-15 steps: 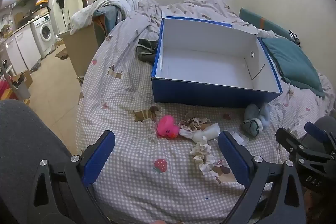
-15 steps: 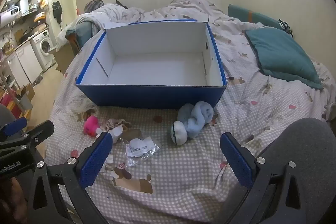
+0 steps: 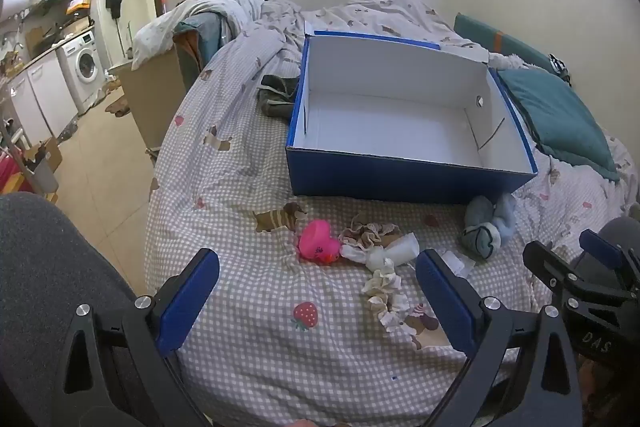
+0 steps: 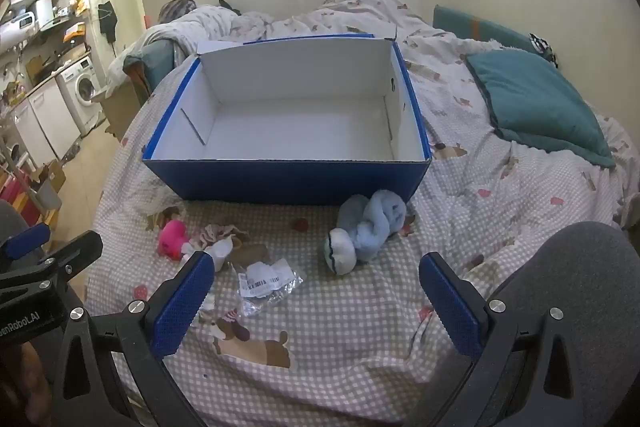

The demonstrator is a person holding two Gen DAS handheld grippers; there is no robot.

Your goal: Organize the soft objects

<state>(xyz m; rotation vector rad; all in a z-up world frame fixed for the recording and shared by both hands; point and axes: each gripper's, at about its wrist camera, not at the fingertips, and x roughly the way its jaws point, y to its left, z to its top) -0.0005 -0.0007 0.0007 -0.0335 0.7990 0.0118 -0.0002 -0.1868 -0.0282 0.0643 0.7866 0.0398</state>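
Note:
An open blue box [image 3: 400,183] [image 4: 280,183] with a white inside sits on the bed. In front of it lie a pink soft duck [image 3: 318,247] [image 4: 172,239], a beige ruffled scrunchie [image 3: 370,233] [image 4: 218,233], a white soft piece [image 3: 394,251] [image 4: 222,251], a cream scrunchie [image 3: 386,297], a clear plastic packet [image 4: 268,283] and a light blue plush [image 3: 486,229] [image 4: 368,227]. My left gripper [image 3: 318,301] is open and empty, short of the duck. My right gripper [image 4: 316,303] is open and empty, short of the packet and plush.
The bed has a checked sheet [image 3: 248,327] with dog prints. A teal pillow [image 4: 536,107] lies to the right and a rumpled duvet [image 3: 360,15] behind the box. A dark cloth [image 3: 278,95] lies left of the box. The floor and a washing machine [image 3: 86,67] are to the left.

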